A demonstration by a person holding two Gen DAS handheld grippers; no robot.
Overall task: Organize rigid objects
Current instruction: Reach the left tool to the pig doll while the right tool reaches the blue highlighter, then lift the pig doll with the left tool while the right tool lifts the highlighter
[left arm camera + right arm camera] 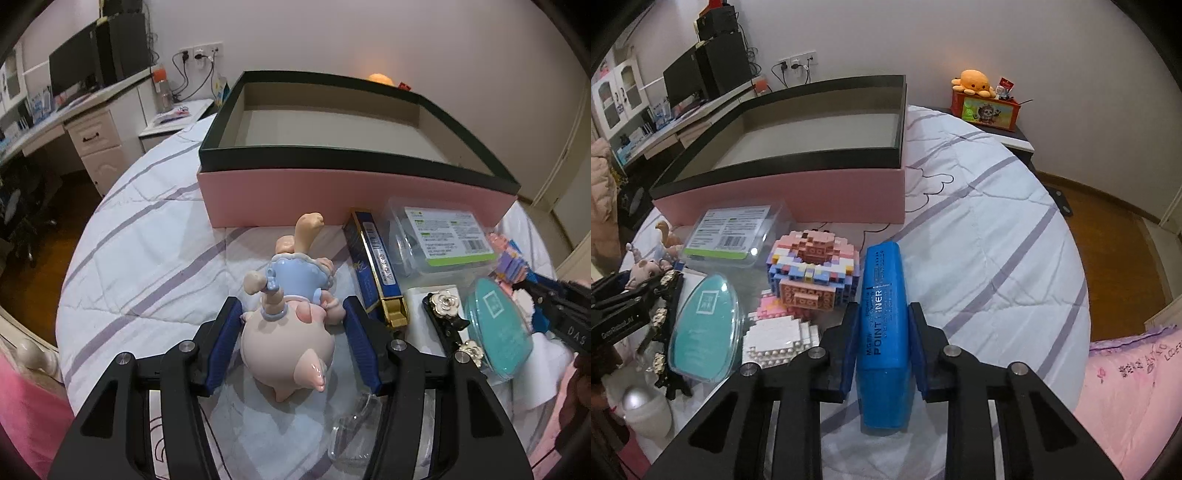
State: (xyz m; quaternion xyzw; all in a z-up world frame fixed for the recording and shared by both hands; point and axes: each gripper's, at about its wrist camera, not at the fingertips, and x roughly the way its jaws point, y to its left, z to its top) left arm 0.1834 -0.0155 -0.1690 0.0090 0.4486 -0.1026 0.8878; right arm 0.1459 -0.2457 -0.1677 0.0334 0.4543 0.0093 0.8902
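Blue pads of the right gripper [882,332] are clamped on the flanks of a blue highlighter [882,325], which stands lengthwise between them with its printed side up and its far end pointing toward the box. In the left wrist view, the left gripper [291,332] straddles a pale pink pig figurine [288,332] in a light blue dress, lying on the striped white quilt [147,258]. Its left pad touches or nearly touches the pig's head, while a small gap shows at the right pad, so the jaws are not yet squeezing it.

Just left of the highlighter sit a white brick model [775,343] and, beyond it, a pastel brick-built donut [812,266]. Further left lies a teal oval case [701,328], beside a black hair clip with gold flowers [661,317].

Right of the pig, a dark blue and gold slim box [373,266] lies along the quilt, with a clear plastic case carrying a green label [443,236] just past it.

Behind all of these stands the large open pink box with a dark rim [351,192], its grey interior holding nothing visible. On a bedside stand in the far corner sits an orange plush octopus [971,81].
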